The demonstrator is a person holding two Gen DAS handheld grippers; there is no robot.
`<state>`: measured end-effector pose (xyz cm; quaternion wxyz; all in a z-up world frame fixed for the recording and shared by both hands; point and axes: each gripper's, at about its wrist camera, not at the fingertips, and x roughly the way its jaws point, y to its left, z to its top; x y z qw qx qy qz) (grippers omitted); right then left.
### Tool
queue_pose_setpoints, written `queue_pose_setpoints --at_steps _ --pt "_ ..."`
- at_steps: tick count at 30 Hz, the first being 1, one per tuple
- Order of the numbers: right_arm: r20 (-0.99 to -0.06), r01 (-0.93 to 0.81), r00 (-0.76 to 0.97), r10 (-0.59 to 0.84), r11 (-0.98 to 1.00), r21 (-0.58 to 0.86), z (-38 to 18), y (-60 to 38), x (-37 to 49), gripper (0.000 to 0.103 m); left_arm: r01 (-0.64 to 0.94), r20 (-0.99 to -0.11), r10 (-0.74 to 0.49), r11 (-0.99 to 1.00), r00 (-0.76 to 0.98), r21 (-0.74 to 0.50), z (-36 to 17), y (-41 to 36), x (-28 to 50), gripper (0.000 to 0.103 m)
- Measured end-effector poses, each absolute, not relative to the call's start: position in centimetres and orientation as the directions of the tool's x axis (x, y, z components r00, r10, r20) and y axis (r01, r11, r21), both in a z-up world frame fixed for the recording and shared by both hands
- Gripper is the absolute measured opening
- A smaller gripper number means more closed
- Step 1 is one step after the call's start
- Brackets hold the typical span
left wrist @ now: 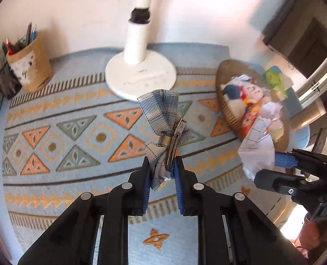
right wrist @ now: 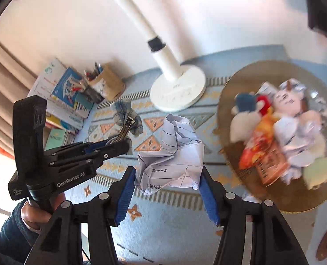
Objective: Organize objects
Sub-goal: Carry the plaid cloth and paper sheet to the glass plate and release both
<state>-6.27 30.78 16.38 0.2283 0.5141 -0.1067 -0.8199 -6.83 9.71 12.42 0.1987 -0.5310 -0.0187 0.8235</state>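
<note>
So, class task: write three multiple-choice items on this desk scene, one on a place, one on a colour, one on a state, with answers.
1. Where does the lamp base stand?
A. on the patterned cloth
B. in the basket
C. on the books

2. What colour is the bow hair clip?
A. red
B. blue plaid
C. green

3. What is the right gripper doing?
A. hanging open and empty
B. gripping a pen
C. gripping crumpled paper

Answers: A, its base rests on the cloth; B, blue checks show; C, its jaws press the paper's sides.

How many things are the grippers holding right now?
2. The left gripper is shut on a plaid hair clip; the right gripper is shut on a crumpled paper ball, left of the basket.
</note>
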Motion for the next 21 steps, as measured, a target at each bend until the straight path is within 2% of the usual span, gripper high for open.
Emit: queue_pose_setpoints --at_steps 5,9,10,11,12,13,14,17,21 --pt "-0.771 0.083 -0.533 -0.35 -0.928 0.364 20.0 39.1 -8.1 0.056 -0.452 -0.809 0.446 -0.854 -0.383 -0.257 17.4 16.4 -8.4 0.017" --pt "-0.782 -0.038 -0.567 -0.258 -0.94 0.338 20.4 43.8 -9.8 0.057 -0.525 -0.792 0.486 -0.812 -0.369 -0.254 17.5 21.9 -11.1 0.017" --pt "-0.783 -0.053 -0.568 -0.254 -0.938 0.343 20.4 44.6 -10.3 0.059 -0.537 -0.791 0.491 -0.805 -0.364 -0.253 17.4 23.0 -11.5 0.017" --pt "-0.785 -0.063 -0.567 -0.25 -0.937 0.344 20.2 45.1 -10.8 0.069 -0.546 -0.793 0.492 -0.8 -0.36 -0.249 17.4 24.0 -12.0 0.017" --pt "-0.793 -0.071 -0.558 -0.245 -0.938 0.339 19.8 45.4 -11.3 0.076 -0.553 -0.795 0.493 -0.795 -0.352 -0.248 17.4 24.9 -12.2 0.021" --pt "-0.803 -0.085 -0.548 -0.233 -0.94 0.33 19.4 45.7 -11.8 0.083 -0.556 -0.802 0.49 -0.793 -0.34 -0.249 17.1 25.6 -12.6 0.035" --pt "-0.809 -0.097 -0.542 -0.228 -0.939 0.329 18.9 46.1 -12.1 0.083 -0.553 -0.814 0.481 -0.795 -0.326 -0.248 16.8 26.2 -13.1 0.04" --pt "-0.82 -0.12 -0.516 -0.248 -0.927 0.356 17.6 47.1 -11.7 0.084 -0.516 -0.851 0.434 -0.822 -0.294 -0.241 15.6 26.6 -13.6 0.042" --pt "-0.838 -0.135 -0.479 -0.262 -0.921 0.365 15.9 47.0 -9.9 0.084 -0.459 -0.864 0.432 -0.842 -0.258 -0.284 14.5 23.8 -12.8 0.042"
